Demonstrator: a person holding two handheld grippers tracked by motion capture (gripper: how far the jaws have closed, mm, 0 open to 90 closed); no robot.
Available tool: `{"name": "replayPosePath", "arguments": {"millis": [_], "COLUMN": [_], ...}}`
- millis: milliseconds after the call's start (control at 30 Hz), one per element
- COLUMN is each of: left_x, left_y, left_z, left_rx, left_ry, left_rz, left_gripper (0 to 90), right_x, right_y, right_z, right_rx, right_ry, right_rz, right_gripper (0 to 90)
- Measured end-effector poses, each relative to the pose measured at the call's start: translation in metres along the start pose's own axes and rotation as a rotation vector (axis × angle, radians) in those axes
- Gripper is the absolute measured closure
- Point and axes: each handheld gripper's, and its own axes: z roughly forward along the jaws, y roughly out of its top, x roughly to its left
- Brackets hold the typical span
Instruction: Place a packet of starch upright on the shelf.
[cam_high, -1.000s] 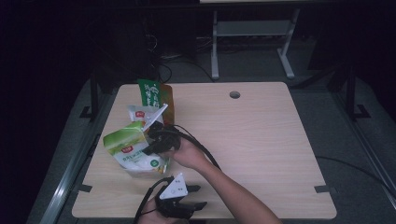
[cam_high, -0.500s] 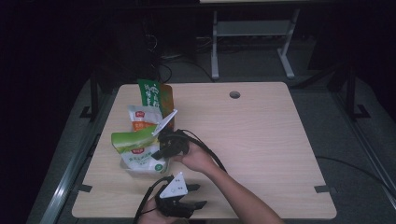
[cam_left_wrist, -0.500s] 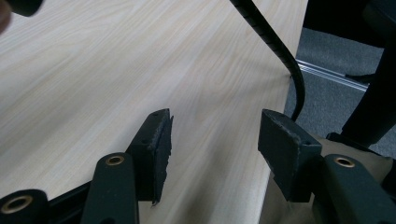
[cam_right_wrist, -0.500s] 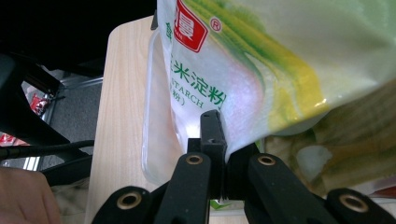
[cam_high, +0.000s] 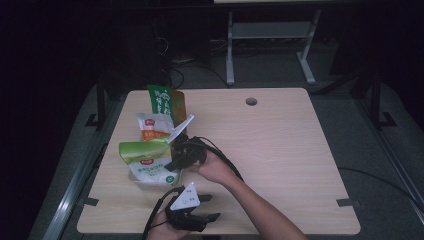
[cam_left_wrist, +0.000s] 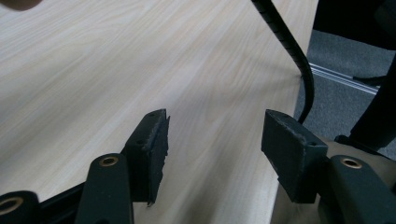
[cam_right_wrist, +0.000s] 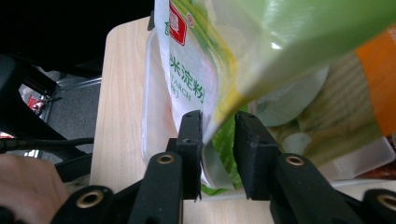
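**Starch pouch in clear tub, right gripper loosened at its edge**

Hidden or unclear: the far surroundings beyond the table (cam_high: 280, 150) lay in darkness. The print on the green-and-white pouch (cam_high: 146, 161) was cut off in the right gripper view, part of the lettering being out of frame. The contents of the clear plastic tub (cam_high: 141, 182) behind the pouch were blurred; a pale packet and an orange-banded one could be made out there, no more.

Containers: the clear tub stood near the table's left edge and held the green-and-white pouch upright, its top folded over. Just beyond it stood an orange-and-white packet (cam_high: 152, 128) and a tall green packet (cam_high: 161, 101), both upright; whether either stood in a tub could not be told.

Right gripper (cam_right_wrist: 217, 154): its jaws had just been opening, the pouch's lower edge between them with a small gap on one side, so the hold was released rather than pressing.

Left gripper (cam_left_wrist: 212, 140): near the table's front edge, jaws apart over bare wood, holding nothing.
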Motion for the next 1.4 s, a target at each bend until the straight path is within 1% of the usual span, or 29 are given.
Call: {"name": "replayPosePath", "arguments": {"millis": [133,167,233,267,400,433,500,567,667,700,767,833,867,900,933,1033,1133,1233,1267,1300,1400], "left_x": [0.003,0.005,0.005,0.006,0.008,0.008,0.009,0.010,0.012,0.012,0.013,0.015,0.015,0.015,0.016,0.016,0.016,0.016,0.016,0.016,0.016], "left_y": [0.000,0.001,0.001,0.001,0.001,0.001,0.001,0.001,0.003,0.003,0.004,0.004,0.004,0.004,0.004,0.004,0.004,0.003,0.003,0.003,0.003], "left_z": [-0.001,-0.002,-0.002,-0.002,-0.003,-0.003,-0.003,-0.002,-0.002,-0.002,-0.002,-0.003,-0.003,-0.003,-0.003,-0.003,-0.003,-0.002,-0.002,-0.002,-0.003], "left_rx": [-0.002,-0.001,-0.005,-0.007,-0.003,-0.003,-0.001,0.000,-0.004,-0.005,-0.006,0.002,0.000,-0.002,-0.002,0.000,0.001,0.002,0.001,-0.002,-0.001], "left_ry": [0.010,0.013,0.017,0.020,0.026,0.029,0.030,0.032,0.035,0.036,0.037,0.040,0.040,0.041,0.043,0.052,0.052,0.051,0.050,0.049,0.051], "left_rz": [-0.007,0.002,-0.012,-0.013,-0.015,-0.017,-0.018,-0.018,-0.019,-0.023,-0.024,-0.012,-0.022,-0.024,-0.025,-0.019,-0.021,-0.020,-0.022,-0.026,-0.027], "left_gripper": [39.0,38.8,38.3,38.0,37.3,37.0,36.7,36.7,36.7,36.5,36.4,36.0,35.9,35.7,35.7,34.6,34.6,34.4,34.4,34.3,34.3], "right_x": [-0.001,-0.001,-0.001,-0.002,-0.002,-0.003,-0.004,-0.005,-0.008,-0.008,-0.010,-0.013,-0.014,-0.015,-0.016,-0.020,-0.022,-0.023,-0.025,-0.026,-0.028], "right_y": [-0.002,-0.003,-0.004,-0.005,-0.009,-0.010,-0.012,-0.015,-0.018,-0.019,-0.022,-0.026,-0.028,-0.030,-0.031,-0.037,-0.040,-0.046,-0.048,-0.050,-0.056], "right_z": [-0.007,-0.009,-0.013,-0.014,-0.023,-0.025,-0.029,-0.034,-0.041,-0.043,-0.047,-0.051,-0.053,-0.056,-0.057,-0.063,-0.066,-0.072,-0.074,-0.076,-0.084], "right_rx": [-0.013,-0.016,-0.012,-0.010,-0.018,-0.022,-0.028,-0.033,-0.036,-0.039,-0.039,-0.043,-0.041,-0.042,-0.045,-0.045,-0.049,-0.058,-0.058,-0.060,-0.059], "right_ry": [-0.003,0.002,-0.006,-0.011,-0.014,-0.020,-0.026,-0.035,-0.045,-0.042,-0.060,-0.066,-0.071,-0.078,-0.083,-0.094,-0.105,-0.110,-0.118,-0.117,-0.140], "right_rz": [0.004,0.010,0.011,0.005,0.018,0.024,0.020,0.034,0.036,0.054,0.042,0.053,0.057,0.071,0.062,0.085,0.088,0.123,0.119,0.132,0.146], "right_gripper": [65.4,63.9,62.4,61.8,59.8,59.0,58.4,57.1,55.3,54.8,53.4,53.1,52.9,52.4,52.2,50.4,48.8,46.7,46.6,46.5,45.3]}}
